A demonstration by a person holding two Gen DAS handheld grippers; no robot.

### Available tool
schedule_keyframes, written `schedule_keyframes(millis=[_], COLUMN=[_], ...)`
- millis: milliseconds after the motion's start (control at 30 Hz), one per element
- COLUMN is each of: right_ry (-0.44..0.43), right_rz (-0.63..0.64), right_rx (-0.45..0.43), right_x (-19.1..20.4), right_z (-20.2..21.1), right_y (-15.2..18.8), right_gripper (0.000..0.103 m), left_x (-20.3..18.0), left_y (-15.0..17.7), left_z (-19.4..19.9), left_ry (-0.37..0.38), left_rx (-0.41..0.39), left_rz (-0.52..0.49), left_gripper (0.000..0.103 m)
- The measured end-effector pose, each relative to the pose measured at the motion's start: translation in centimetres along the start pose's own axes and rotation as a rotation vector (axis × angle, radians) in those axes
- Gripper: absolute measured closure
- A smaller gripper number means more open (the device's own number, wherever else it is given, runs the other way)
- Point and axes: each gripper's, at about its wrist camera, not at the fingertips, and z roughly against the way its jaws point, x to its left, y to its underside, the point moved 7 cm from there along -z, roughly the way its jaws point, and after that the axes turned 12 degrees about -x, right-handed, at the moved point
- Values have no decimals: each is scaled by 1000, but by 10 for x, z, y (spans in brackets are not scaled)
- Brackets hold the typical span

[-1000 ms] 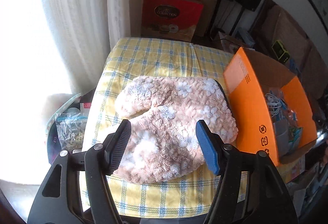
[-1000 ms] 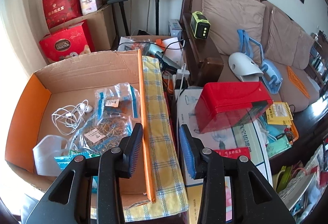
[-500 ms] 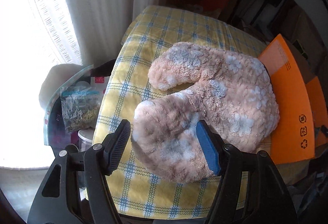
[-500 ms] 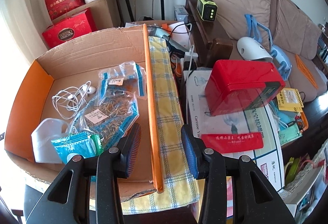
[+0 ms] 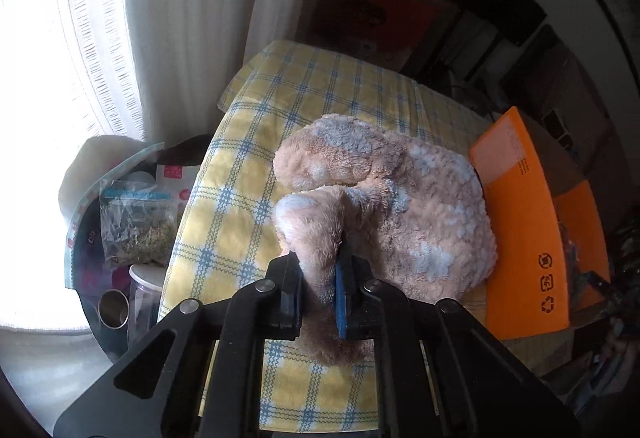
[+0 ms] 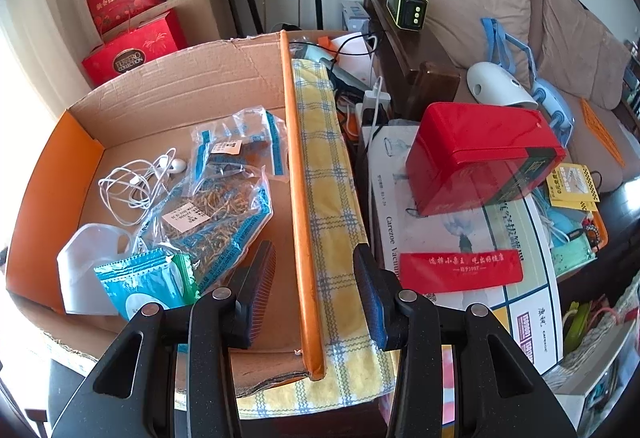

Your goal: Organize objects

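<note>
Left gripper (image 5: 320, 288) closing, pinching near lobe of plush pillow (image 5: 400, 213) on cloth just ahead, unlifted; right gripper (image 6: 316, 286) apart, empty, straddling box (image 6: 298, 173) wall; boxing remains.

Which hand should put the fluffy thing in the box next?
The left. The left gripper is closing on a fold of the fluffy thing, with plush pinched between its fingers. The right gripper is open and empty, straddling the wall of the orange box.
</note>
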Motion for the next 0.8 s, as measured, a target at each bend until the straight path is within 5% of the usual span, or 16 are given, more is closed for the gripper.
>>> schedule_keyframes(millis=[533,800], right_ry=[-32,-42], right_rz=[2,-9], right_rx=[5,15], right_x=[8,11], right_z=[1,-2], right_y=[5,9], right_gripper=[67,67], left_x=[-129,-178], left_y=[-115,-105], left_z=[121,83], left_ry=[292,402], left_rx=[-318,-250], left_rz=[-64,-37], left_gripper=[92,92])
